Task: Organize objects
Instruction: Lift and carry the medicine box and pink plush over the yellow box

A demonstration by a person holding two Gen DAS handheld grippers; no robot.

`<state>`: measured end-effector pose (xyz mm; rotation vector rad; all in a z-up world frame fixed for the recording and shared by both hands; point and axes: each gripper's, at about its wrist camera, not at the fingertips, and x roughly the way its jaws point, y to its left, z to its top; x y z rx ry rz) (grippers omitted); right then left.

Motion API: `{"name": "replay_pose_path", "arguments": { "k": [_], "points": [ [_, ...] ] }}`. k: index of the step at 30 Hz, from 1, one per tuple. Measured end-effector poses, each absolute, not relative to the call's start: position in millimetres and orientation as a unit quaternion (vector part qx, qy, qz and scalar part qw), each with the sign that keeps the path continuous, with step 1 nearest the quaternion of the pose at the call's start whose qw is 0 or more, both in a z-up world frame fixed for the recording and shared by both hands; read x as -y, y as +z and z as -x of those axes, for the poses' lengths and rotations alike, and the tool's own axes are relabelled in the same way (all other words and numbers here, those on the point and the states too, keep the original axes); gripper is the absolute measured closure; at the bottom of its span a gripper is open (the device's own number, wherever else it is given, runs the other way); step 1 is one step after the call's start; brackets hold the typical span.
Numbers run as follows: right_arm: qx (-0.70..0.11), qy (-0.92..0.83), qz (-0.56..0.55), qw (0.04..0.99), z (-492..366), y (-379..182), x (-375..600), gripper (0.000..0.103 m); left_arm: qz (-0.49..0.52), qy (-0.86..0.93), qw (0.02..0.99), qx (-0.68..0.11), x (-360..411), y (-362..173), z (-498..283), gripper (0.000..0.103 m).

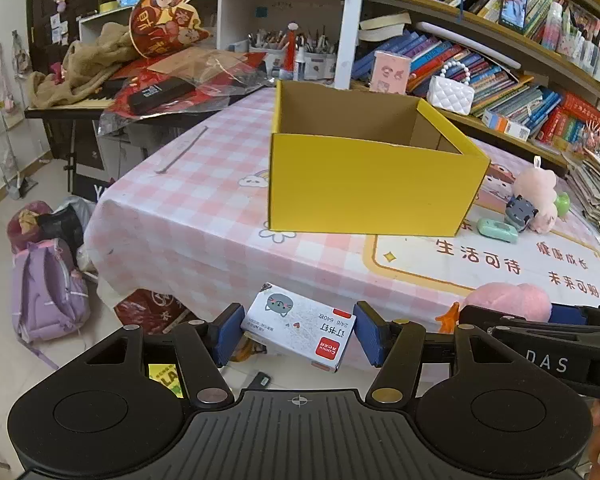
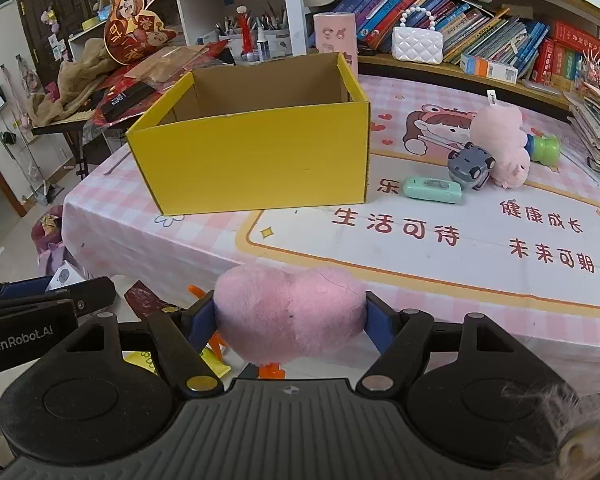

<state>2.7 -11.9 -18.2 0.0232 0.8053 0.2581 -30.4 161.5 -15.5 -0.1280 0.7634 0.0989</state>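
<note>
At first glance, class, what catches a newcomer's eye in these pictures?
The open yellow box dominates the middle of the pink checked table, apparently empty. In front, the right claw grips a pink plush, and the left claw grips a staple box.

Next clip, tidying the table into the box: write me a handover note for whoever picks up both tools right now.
Left tool: shut on the staples box, held off the near table edge.
Right tool: shut on the pink plush, also short of the table.
Yellow box: open on the checked tablecloth; what shows of its inside is bare.
Done: both items picked up.
Left: drop both into the yellow box, then probably collect the mint case, grey toy car, second pink plush and green toy lying to its right.
</note>
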Motion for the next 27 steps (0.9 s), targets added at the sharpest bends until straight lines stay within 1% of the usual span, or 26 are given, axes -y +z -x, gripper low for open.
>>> {"name": "replay_pose_path", "arguments": {
  "k": [10, 21, 27],
  "points": [
    [-0.395, 0.126, 0.005, 0.91, 2, -17, 4, 0.031, 0.076, 0.041, 0.924, -0.372, -168, -18, 32, 0.044],
    [-0.403, 0.137, 0.014, 0.905, -13, -23, -5, 0.031, 0.078, 0.047, 0.923, -0.375, -173, -20, 20, 0.044],
    [-0.381, 0.153, 0.023, 0.912, -29, -14, -13, 0.031, 0.076, 0.059, 0.929, -0.357, -180, -9, 5, 0.044]
  ]
}}
